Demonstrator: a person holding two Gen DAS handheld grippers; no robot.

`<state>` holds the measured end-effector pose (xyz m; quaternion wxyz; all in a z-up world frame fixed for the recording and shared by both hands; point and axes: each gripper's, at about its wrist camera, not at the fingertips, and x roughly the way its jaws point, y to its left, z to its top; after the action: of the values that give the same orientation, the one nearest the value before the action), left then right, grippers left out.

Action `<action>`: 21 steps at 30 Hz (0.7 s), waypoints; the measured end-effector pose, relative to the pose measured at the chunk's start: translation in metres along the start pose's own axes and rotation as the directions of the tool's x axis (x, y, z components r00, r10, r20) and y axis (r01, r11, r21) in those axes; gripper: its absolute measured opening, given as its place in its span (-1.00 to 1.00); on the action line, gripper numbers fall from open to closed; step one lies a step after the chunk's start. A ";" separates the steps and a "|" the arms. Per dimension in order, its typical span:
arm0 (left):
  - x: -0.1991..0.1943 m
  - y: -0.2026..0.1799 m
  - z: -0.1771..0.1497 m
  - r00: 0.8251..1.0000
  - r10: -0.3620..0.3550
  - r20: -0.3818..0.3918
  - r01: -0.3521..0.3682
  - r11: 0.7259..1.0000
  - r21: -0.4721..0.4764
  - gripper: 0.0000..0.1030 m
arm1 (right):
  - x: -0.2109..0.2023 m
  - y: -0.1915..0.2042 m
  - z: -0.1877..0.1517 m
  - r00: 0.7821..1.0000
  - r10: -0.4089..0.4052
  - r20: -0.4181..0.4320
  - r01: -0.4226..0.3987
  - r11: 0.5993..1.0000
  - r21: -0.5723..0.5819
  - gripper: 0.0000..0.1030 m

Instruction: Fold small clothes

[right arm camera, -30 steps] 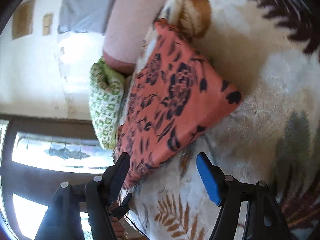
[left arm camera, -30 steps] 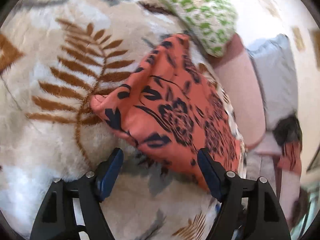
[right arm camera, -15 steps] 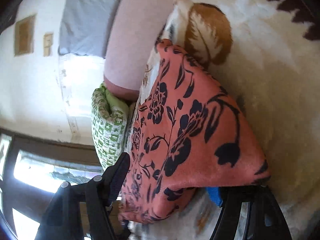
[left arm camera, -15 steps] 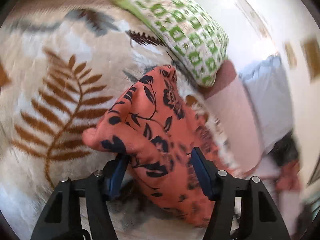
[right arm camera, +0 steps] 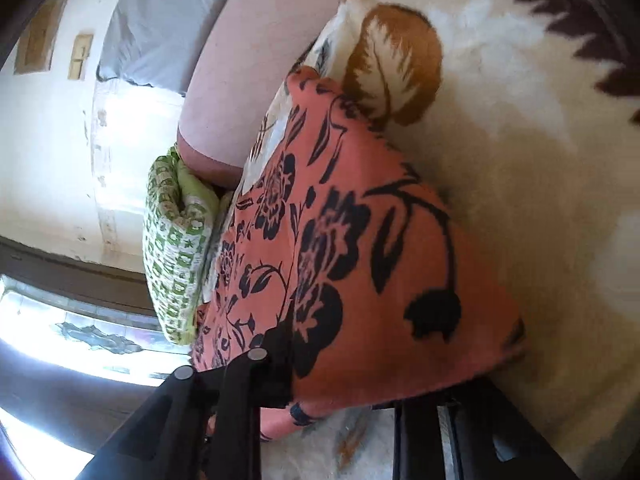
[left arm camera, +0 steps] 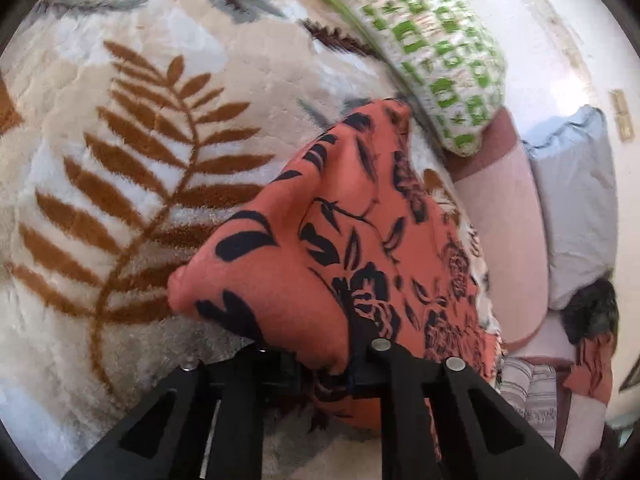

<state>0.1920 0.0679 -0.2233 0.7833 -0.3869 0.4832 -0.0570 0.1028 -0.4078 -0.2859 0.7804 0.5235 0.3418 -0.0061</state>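
Left gripper (left arm camera: 324,372) jaws closing, pinched on the near edge of the orange cloth with black floral print (left arm camera: 360,248). Right gripper (right arm camera: 340,396) also closing on its edge. Cloth lies on a cream fleece blanket with brown fern print (left arm camera: 120,200), long axis running away from both tools toward a green-white patterned pillow (left arm camera: 436,60) and white wall (right arm camera: 44,152).
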 end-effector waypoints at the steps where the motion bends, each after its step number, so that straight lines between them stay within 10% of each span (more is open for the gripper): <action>1: -0.005 -0.002 -0.001 1.000 -0.014 0.003 0.014 1.000 0.020 -0.77 | -0.005 0.004 -0.003 1.000 -0.015 0.010 0.015 0.999 -0.034 -0.56; 8: -0.033 -0.007 -0.016 0.999 -0.048 -0.011 0.049 0.989 0.138 -0.77 | -0.056 0.021 -0.013 0.994 -0.065 0.082 0.080 0.979 -0.185 -0.67; 15: -0.022 0.021 -0.022 0.995 -0.064 -0.077 0.067 0.997 0.031 -0.60 | -0.071 -0.022 -0.009 0.999 -0.021 -0.027 0.020 1.000 -0.010 -0.58; 17: -0.017 0.031 -0.021 0.992 -0.065 -0.105 0.063 0.998 -0.019 -0.27 | -0.070 -0.042 -0.007 0.998 0.018 -0.054 -0.012 0.993 0.118 0.12; 21: -0.016 0.031 -0.020 0.989 -0.111 -0.093 0.108 0.994 -0.035 0.00 | -0.083 -0.058 -0.003 0.993 0.108 0.048 -0.116 0.973 0.200 0.36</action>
<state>0.1584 0.0859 -0.2376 0.7494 -0.4214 0.4986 -0.1111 0.0165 -0.4599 -0.2891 0.7283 0.6185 0.2950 -0.0065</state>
